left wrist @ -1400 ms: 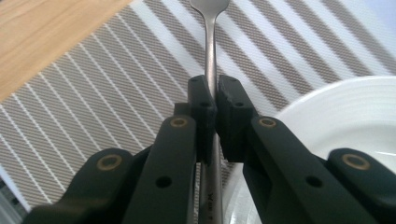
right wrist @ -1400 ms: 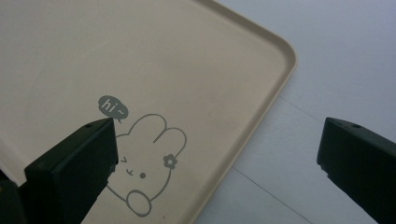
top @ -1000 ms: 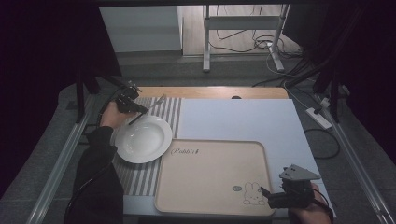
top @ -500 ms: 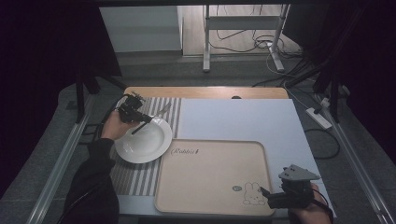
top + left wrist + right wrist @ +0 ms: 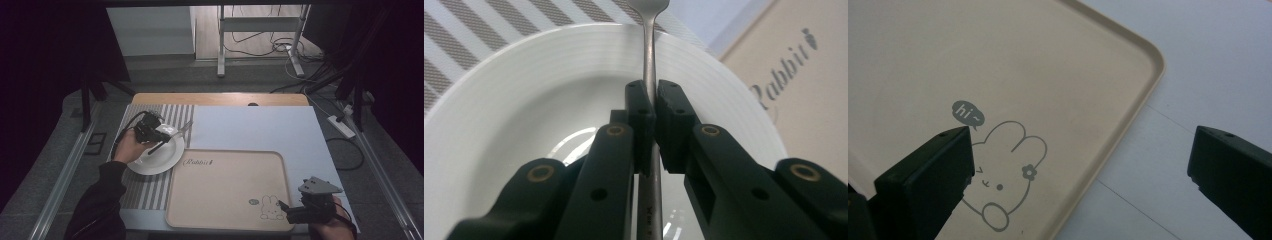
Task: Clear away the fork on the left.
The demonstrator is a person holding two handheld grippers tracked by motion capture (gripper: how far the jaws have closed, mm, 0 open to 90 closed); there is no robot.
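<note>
Plainly the wooden desk [image 5: 220, 99] is the biggest thing here, most of its top hidden under a pale blue-grey sheet [image 5: 255, 127]. On that sheet lies a large beige plastic tray with rounded corners [image 5: 225, 200], printed with the word "Rabbit" at its far left corner and a small rabbit drawing with a "hi" bubble [image 5: 998, 175] near its front right corner. The tray carries nothing, which to my eye marks it as the place where the tableware is meant to be gathered. Left of it lies a grey-and-white striped cloth placemat [image 5: 160, 115], and on the mat sits a round white ceramic plate [image 5: 162, 155], its rim just beside the tray's left edge.

The left tool [image 5: 650, 117] is clenched on the handle of a slim steel fork [image 5: 651, 55], the pads squeezing it from both sides. The fork is held up over the plate, its head pointing past the far rim toward the striped mat and the tray. A grip low on the handle leaves the tines free, handy for laying it flat somewhere, I'd guess.

The right tool [image 5: 295, 212] hangs at the desk's front right corner, released, its jaws spread wide with nothing between them. It waits over the tray's corner by the rabbit, probably idle until the fork is dealt with.
</note>
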